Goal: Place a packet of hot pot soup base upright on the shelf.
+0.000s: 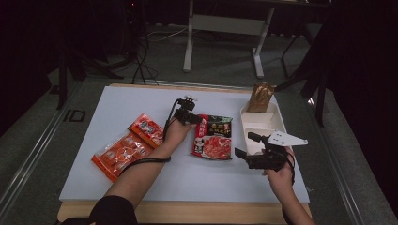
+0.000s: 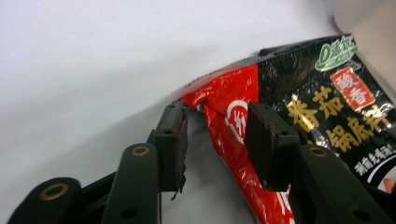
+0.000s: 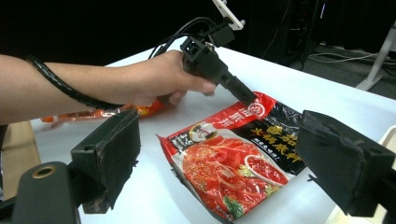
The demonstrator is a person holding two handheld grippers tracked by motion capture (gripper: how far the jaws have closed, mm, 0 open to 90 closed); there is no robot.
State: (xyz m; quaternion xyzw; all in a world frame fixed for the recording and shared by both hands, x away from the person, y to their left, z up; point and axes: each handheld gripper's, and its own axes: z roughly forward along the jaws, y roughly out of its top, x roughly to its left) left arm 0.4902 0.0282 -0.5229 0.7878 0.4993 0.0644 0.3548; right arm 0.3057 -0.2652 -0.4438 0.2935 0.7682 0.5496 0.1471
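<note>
A red and black soup-base packet (image 1: 213, 138) lies flat on the white board (image 1: 117, 101), between my two hands. My left gripper (image 1: 199, 121) reaches down onto its far left corner. In the left gripper view the red corner of the packet (image 2: 219, 100) buckles up between the jaws, and the left gripper (image 2: 217, 140) is shut on it, one pad (image 2: 268, 140) resting on the printed face. The right gripper view has the left gripper (image 3: 247, 99) at the packet's (image 3: 229, 158) top edge. My right gripper (image 1: 245, 144) hovers right of the packet, open, and the right gripper (image 3: 229, 154) holds nothing.
Two orange-red snack packets (image 1: 146, 129) (image 1: 119, 154) lie at the board's left. A white tray (image 1: 278, 123) sits at the right, with a brown pouch (image 1: 260, 97) standing at its far end. White table legs (image 1: 188, 42) stand on the floor beyond the board.
</note>
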